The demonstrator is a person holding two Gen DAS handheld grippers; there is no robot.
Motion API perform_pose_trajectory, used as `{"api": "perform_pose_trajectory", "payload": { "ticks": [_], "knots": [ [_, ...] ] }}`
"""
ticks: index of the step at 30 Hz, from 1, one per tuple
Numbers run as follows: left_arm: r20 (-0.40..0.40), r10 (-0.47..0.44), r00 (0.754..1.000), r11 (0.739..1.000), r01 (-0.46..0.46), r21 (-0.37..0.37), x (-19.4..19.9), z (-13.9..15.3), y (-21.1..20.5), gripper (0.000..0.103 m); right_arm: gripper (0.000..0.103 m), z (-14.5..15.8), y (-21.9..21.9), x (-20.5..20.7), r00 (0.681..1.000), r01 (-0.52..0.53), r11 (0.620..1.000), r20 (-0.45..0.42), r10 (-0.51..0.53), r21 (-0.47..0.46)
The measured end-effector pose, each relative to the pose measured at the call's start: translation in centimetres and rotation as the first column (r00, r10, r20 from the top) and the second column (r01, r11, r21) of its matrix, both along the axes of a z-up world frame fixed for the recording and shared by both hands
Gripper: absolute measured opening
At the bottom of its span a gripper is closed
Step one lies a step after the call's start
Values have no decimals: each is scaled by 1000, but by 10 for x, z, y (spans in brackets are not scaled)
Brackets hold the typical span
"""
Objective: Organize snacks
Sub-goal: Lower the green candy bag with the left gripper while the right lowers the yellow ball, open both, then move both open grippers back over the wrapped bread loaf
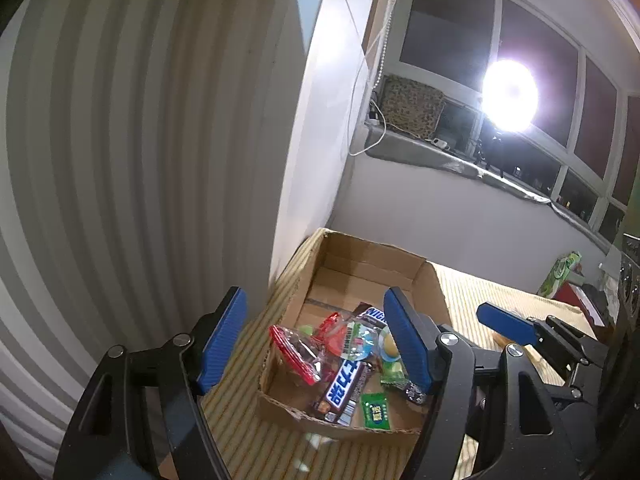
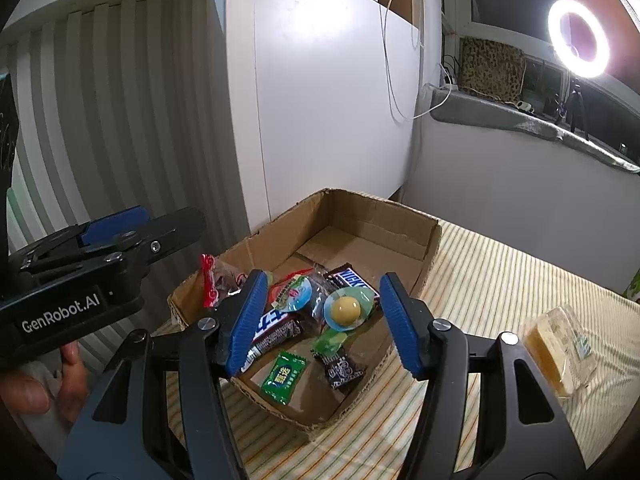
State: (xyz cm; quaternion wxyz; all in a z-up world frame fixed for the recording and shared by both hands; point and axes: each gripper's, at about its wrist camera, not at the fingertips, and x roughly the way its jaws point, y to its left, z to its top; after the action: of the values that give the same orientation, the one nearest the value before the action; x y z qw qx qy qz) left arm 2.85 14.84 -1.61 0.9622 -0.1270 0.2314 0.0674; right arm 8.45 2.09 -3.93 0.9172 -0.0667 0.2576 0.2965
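Observation:
An open cardboard box point(image 1: 376, 248) point(image 2: 384, 204) sits on a striped tablecloth, with several snacks piled at its near end. Among them are a Snickers bar point(image 1: 344, 390) point(image 2: 276, 328), a green candy packet point(image 1: 375, 411) point(image 2: 283, 376), a red-edged clear bag point(image 1: 298, 354) point(image 2: 214, 280) and a round jelly cup with a yellow centre point(image 2: 346, 308). My left gripper point(image 1: 316, 344) hovers open above the box's near-left corner, holding nothing. My right gripper point(image 2: 324, 322) hangs open above the snack pile, also holding nothing. A clear-wrapped yellow cake point(image 2: 556, 348) lies outside the box to the right.
A ribbed grey wall point(image 1: 100, 160) and a white panel point(image 2: 328, 100) stand close behind and left of the box. A bright ring light point(image 2: 578, 38) stands on the window sill. A green carton point(image 1: 560, 274) stands at the table's far right. A hand point(image 2: 48, 384) grips the left tool.

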Motion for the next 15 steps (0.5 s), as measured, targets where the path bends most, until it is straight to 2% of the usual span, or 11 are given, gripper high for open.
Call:
{"api": "perform_pose_trajectory", "payload": {
  "ticks": [8,15],
  "knots": [
    [-39,-22,999,999,23,32,18,-9,-22,71,61,-17,-26,9,999,30,999,-39,-29,30],
    [-73,-87,994,993,92,70,35,-12,-68,71,61,-29,-96,10,988,140,987,-71,-135,76]
  ]
}}
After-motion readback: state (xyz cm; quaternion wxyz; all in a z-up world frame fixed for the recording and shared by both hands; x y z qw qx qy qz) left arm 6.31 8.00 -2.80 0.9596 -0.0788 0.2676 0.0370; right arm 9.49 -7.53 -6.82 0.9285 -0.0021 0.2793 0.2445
